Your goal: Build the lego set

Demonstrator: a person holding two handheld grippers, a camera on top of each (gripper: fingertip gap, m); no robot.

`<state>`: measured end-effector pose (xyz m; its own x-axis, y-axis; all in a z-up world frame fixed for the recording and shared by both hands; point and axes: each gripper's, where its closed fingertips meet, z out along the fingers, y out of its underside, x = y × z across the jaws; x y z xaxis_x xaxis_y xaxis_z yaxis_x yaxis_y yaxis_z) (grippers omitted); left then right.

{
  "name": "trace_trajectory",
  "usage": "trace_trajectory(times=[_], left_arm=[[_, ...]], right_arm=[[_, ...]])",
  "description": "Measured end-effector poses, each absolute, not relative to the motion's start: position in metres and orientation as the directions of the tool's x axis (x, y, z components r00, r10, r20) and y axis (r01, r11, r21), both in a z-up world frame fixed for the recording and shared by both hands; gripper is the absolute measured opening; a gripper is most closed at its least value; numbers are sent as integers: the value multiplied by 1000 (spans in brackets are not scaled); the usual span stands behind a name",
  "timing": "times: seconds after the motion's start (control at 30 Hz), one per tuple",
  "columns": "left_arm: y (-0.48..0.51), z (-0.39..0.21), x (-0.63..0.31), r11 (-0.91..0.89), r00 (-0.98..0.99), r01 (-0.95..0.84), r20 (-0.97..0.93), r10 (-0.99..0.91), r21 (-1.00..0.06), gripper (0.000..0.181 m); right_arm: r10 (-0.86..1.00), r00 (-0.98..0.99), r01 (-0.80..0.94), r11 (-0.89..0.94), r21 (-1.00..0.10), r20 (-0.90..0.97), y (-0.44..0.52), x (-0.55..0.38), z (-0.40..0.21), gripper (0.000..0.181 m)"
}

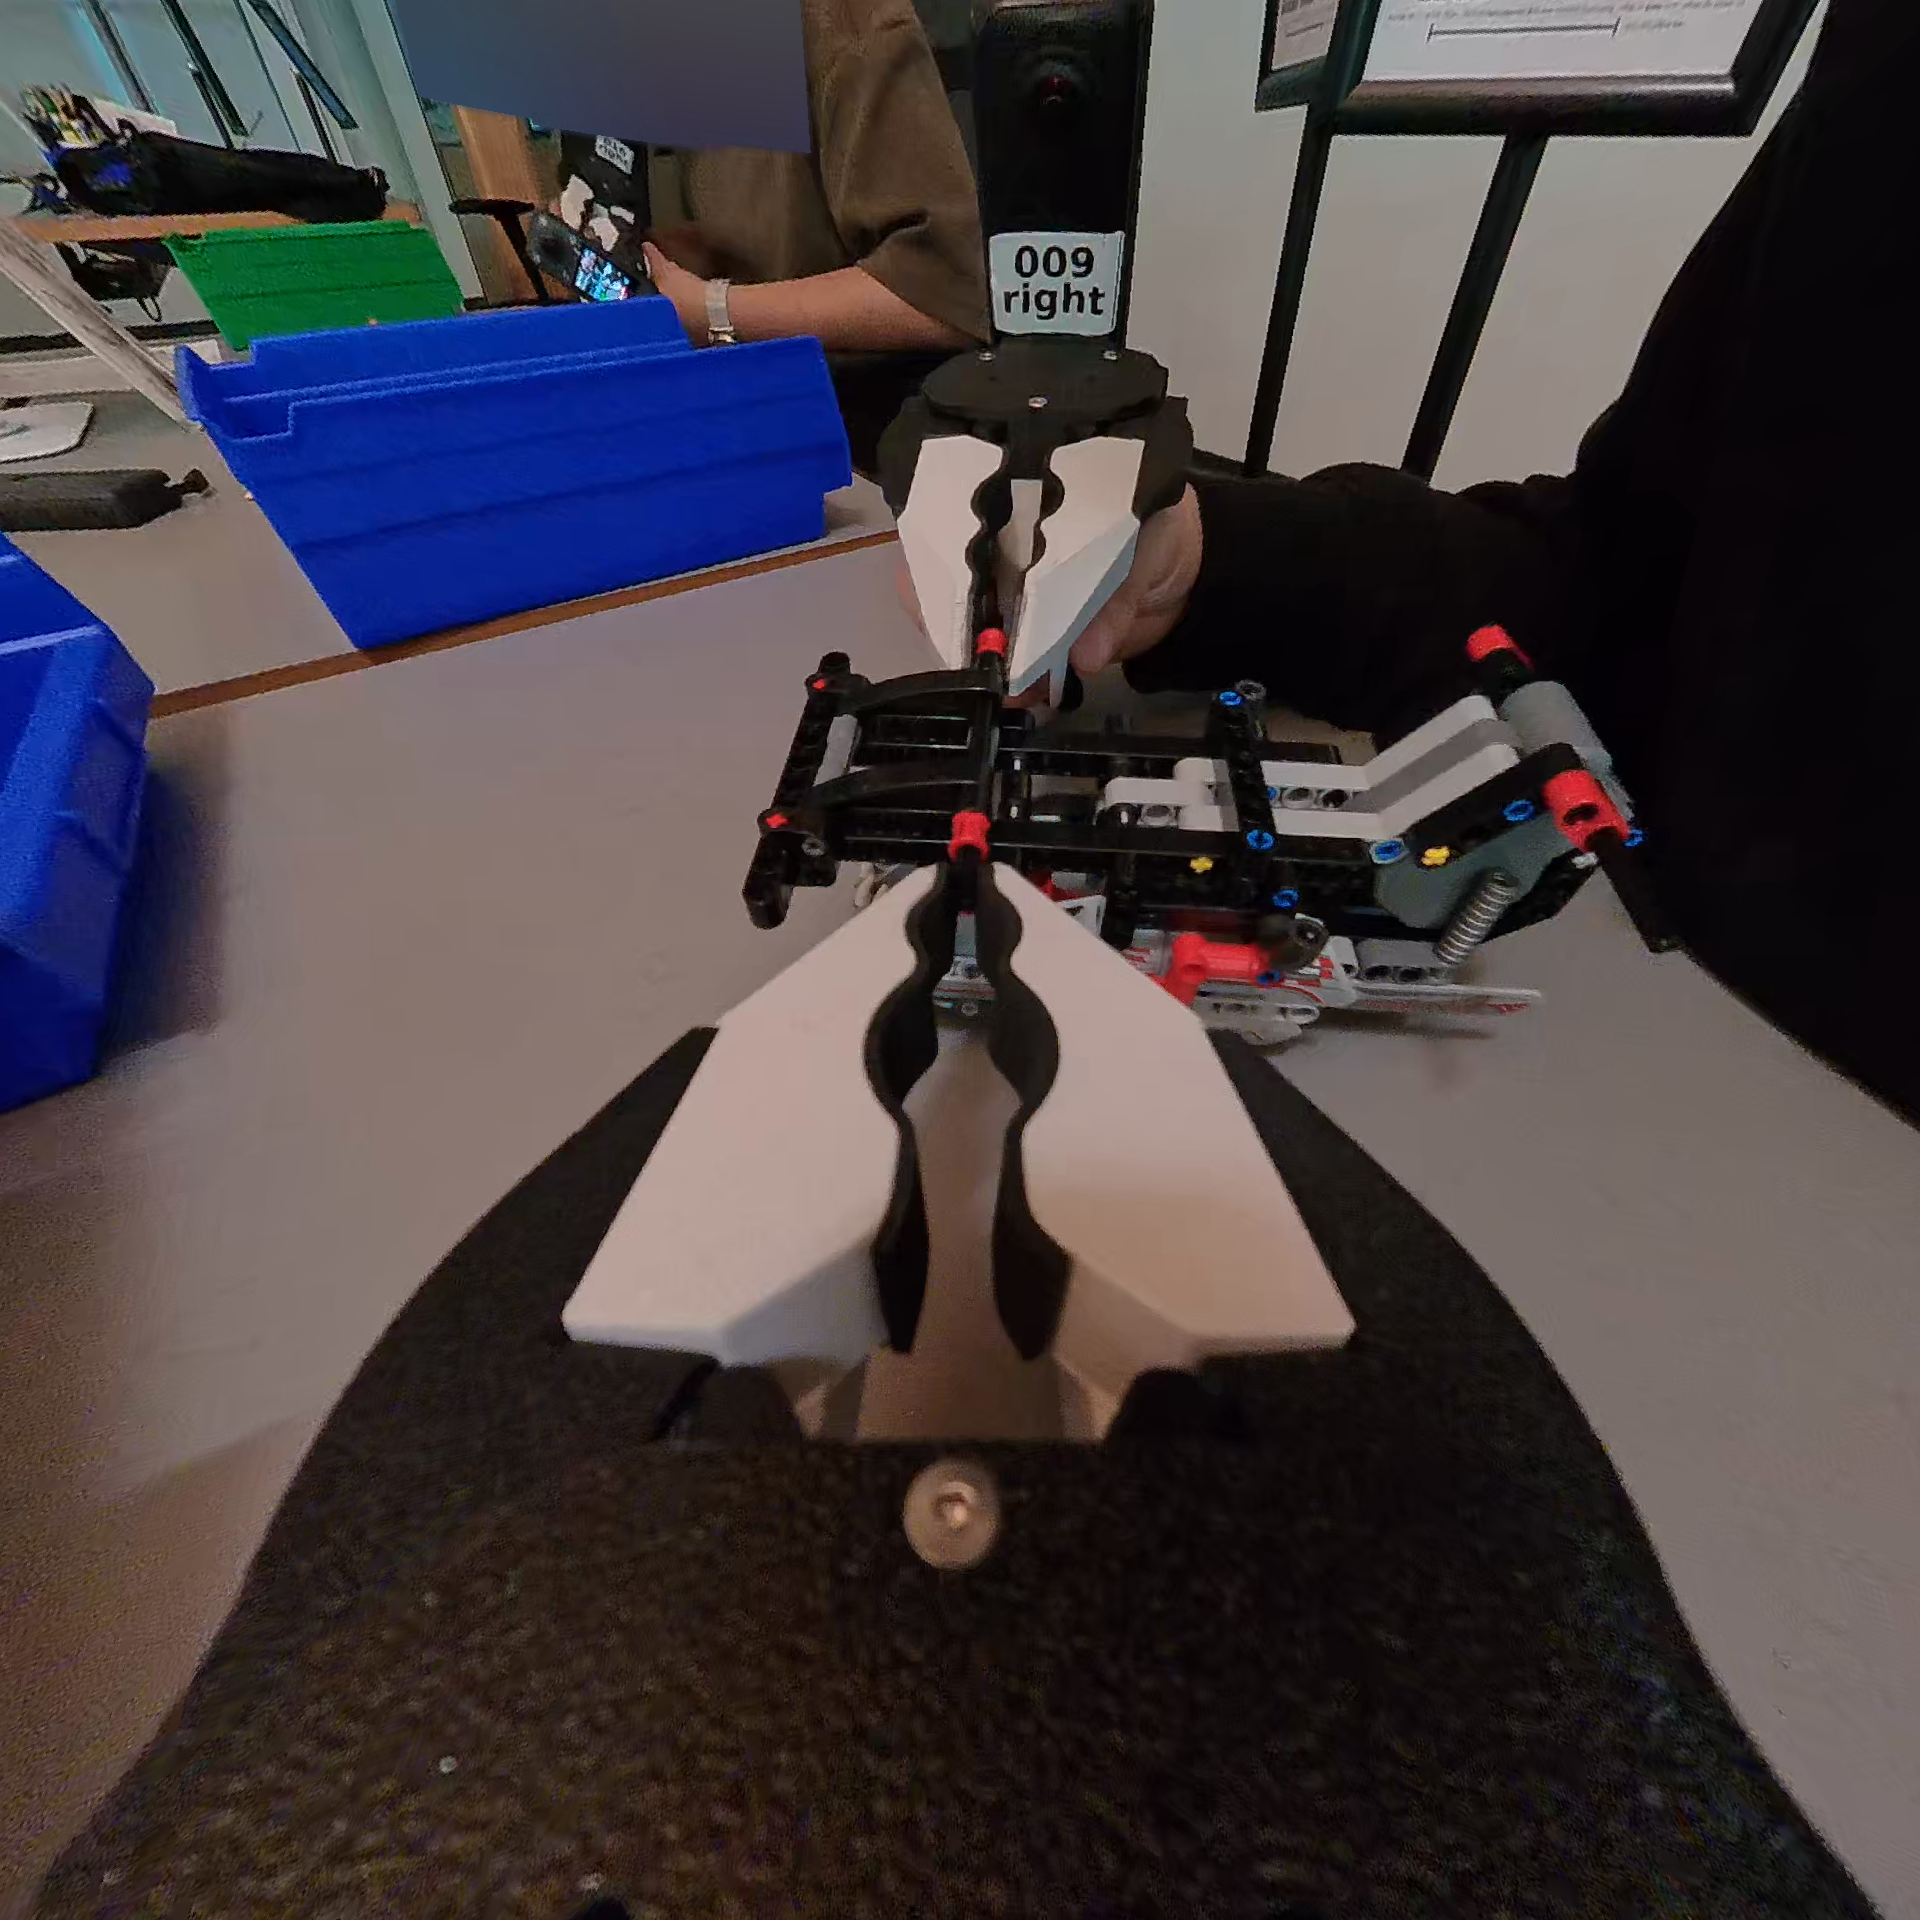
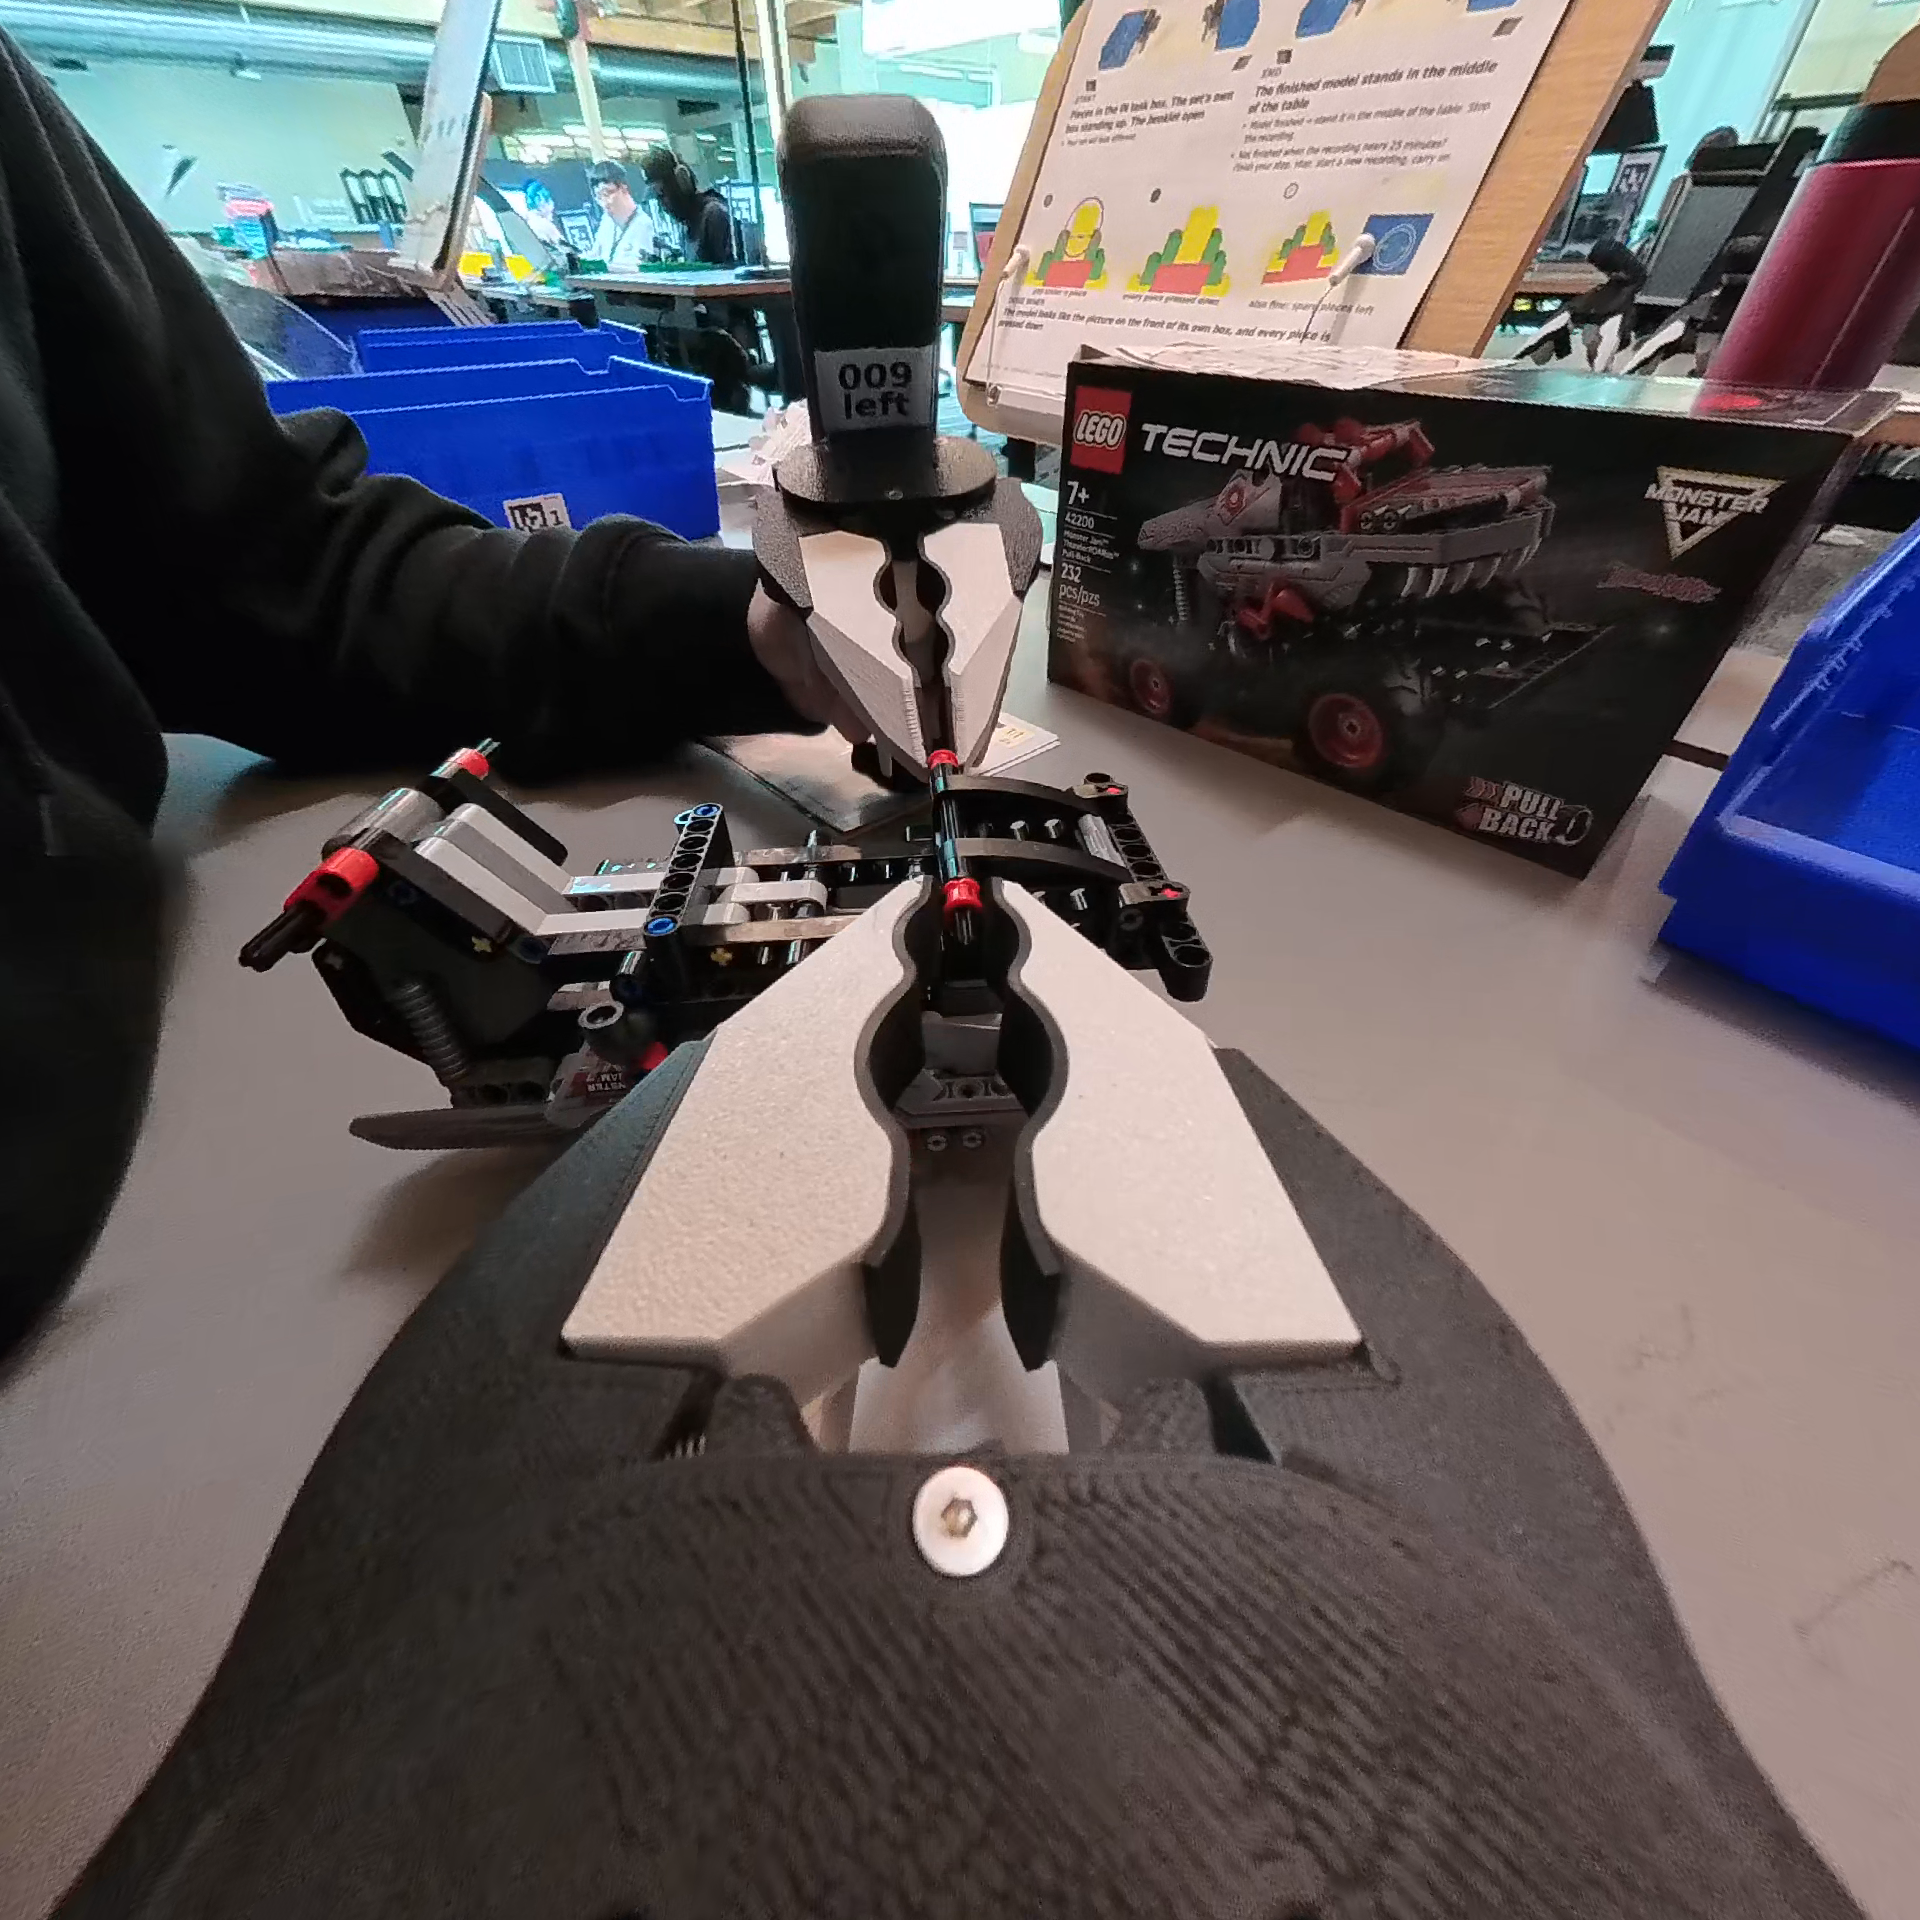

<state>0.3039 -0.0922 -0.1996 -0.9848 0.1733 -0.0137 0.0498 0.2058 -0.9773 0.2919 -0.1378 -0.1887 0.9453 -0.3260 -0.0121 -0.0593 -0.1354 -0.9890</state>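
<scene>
Left claw (image 1: pixel 961 883) near, fingers closed to a narrow gap, right claw (image 1: pixel 992 649) far, facing it, likewise closed, black-sleeved hand (image 1: pixel 1138 597) apparently holding it

Left gripper (image 1: pixel 966 883): closed on a black axle's (image 1: pixel 982 748) near red-capped end
Right gripper (image 1: pixel 992 655): pinches the far end (facing this one)
Lego chassis (image 1: pixel 1195 831): on grey table (image 1: pixel 468 935)
Blue bins (image 1: pixel 520 457): left, behind

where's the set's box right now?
In the right wrist view the box stands on the table, right of centre, behind the half-built model, in front of the instruction board. It does not show in the left wrist view.
</scene>
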Motion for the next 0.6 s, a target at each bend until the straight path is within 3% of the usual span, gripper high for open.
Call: trace_trajectory(times=[0.03,0.6], left_arm=[[-92,-200,304,203,-984,49,-13,175,-978,0],[-93,-200,304,219,-983,86,-48,176,-972,1]], right_arm=[[-321,947,-63,-134,-989,-17,-138,291,-189,6],[-321,947,-56,-137,-989,-9,-138,291,-189,6]])
